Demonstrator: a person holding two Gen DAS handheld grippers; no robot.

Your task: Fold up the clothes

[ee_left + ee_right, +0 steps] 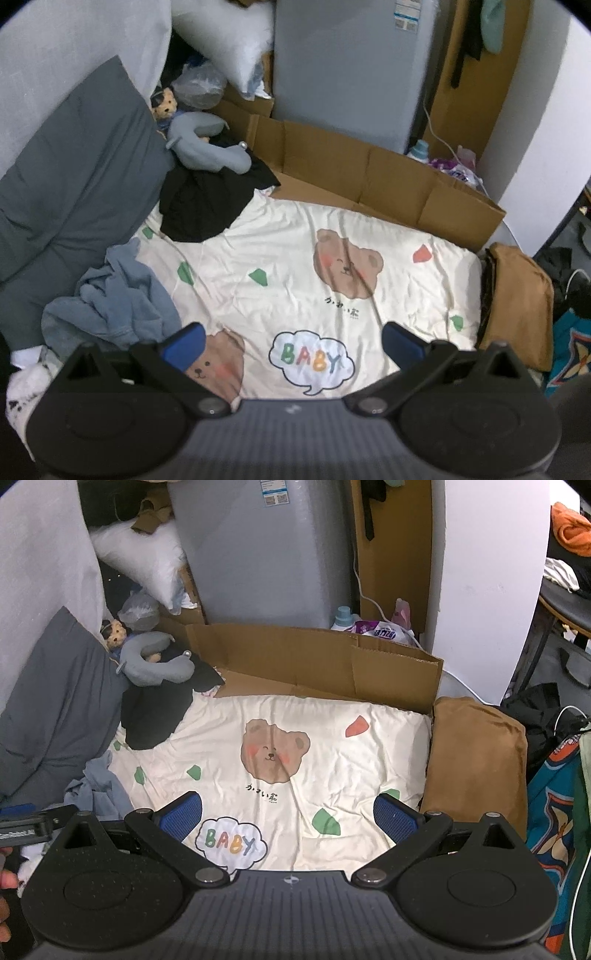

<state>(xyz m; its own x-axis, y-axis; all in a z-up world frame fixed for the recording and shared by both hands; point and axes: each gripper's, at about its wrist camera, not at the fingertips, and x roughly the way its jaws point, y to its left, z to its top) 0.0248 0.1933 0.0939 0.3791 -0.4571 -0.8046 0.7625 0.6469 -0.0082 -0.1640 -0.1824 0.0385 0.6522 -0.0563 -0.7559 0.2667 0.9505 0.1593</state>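
1. Both tools hung above the bed with nothing between their blue pads: the left tool (pixel 293 345) had its fingers spread wide, and the right tool (pixel 288 814) was spread just as wide.
2. Under them lay a cream bed cover (pixel 295 258) printed with bear faces, green and red patches and a cloud with the word "BABY".
3. At the left edge of the cover sat a blue-grey garment (pixel 118 306), crumpled in a loose heap with many folds, not flat at all.
4. Further back, a black garment (pixel 207 199) lay bunched on the corner of the cover, partly under a grey neck pillow (pixel 207 147).
5. On the right side of the bed was a brown cloth (pixel 480 760), which looked folded flat, with straight edges.
6. A dark grey pillow (pixel 74 177) leaned at the left, and an open cardboard box (pixel 369 177) stood behind the cover.
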